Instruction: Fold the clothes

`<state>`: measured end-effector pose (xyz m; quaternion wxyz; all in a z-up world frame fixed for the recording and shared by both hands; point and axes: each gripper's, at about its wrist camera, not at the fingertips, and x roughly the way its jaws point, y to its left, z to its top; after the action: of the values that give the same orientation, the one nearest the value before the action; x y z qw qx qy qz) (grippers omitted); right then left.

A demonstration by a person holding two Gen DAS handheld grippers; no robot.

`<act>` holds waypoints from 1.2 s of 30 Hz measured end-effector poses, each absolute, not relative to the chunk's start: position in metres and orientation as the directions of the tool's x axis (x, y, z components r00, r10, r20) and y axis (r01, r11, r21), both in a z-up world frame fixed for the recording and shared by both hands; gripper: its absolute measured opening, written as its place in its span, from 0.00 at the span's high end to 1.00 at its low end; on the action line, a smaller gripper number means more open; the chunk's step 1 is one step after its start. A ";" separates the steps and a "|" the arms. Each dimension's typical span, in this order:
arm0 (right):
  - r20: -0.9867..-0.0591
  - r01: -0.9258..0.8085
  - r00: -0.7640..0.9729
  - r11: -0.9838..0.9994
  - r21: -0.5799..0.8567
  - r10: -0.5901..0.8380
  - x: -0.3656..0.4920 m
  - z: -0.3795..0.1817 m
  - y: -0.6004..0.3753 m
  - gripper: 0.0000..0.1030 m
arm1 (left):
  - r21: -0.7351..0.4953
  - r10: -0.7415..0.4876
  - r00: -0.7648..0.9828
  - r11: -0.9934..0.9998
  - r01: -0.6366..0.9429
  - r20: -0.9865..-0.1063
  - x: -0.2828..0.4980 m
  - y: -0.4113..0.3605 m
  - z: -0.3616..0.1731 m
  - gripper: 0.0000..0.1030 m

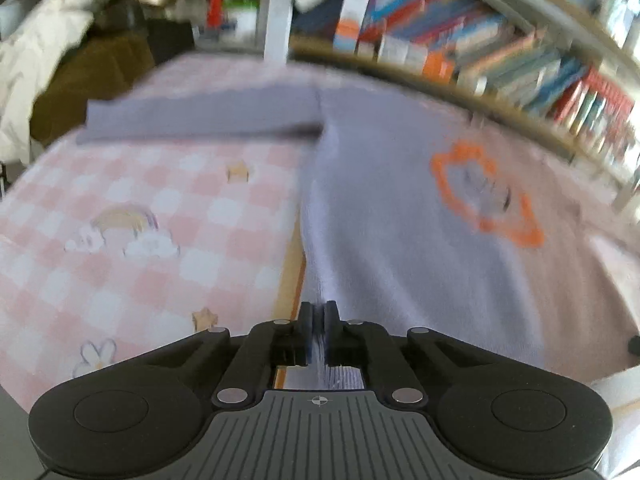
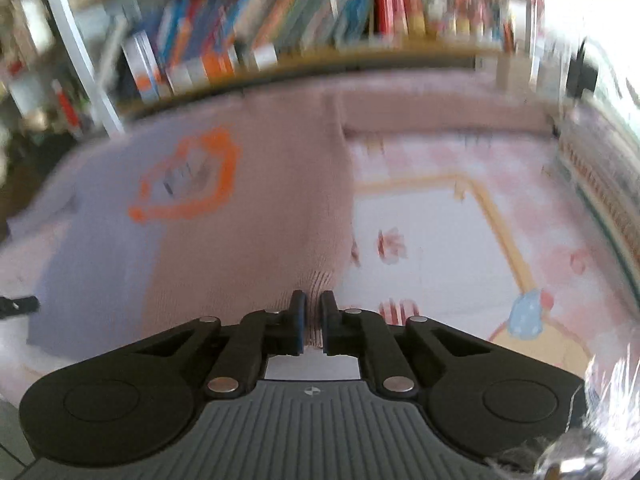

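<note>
A knitted sweater, lavender on one half and dusty pink on the other, lies spread on a pink checked cloth. An orange outlined motif sits on its chest; it also shows in the right wrist view. One sleeve stretches left, the other sleeve stretches right. My left gripper is shut on the lavender hem corner. My right gripper is shut on the pink hem corner.
A shelf of books runs along the far side, also in the right wrist view. A white post stands behind the cloth. A brown chair with a cream coat is at far left. The patterned cloth extends to the right.
</note>
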<state>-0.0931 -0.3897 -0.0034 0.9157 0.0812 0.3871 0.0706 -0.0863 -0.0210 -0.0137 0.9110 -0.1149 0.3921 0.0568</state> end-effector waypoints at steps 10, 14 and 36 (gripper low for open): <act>-0.713 -0.029 0.683 0.982 0.186 0.156 -0.098 -0.004 -0.394 0.95 | -0.064 0.089 0.636 0.975 -0.214 -0.767 -0.079 -0.020 -0.029 0.96; -0.732 -0.010 0.670 0.987 0.160 0.126 -0.099 -0.011 -0.395 0.94 | -0.034 0.112 0.630 0.976 -0.215 -0.768 -0.080 -0.020 -0.029 0.90; -0.694 -0.061 0.715 0.996 0.058 0.084 -0.130 -0.005 -0.371 0.05 | 0.043 0.110 0.730 0.993 -0.109 -0.675 -0.127 -0.104 0.005 0.25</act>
<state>-0.1300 -0.3710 -0.0051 0.9260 0.0153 0.3753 0.0391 -0.1273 -0.1040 0.0052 0.9300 0.0003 0.3628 0.0588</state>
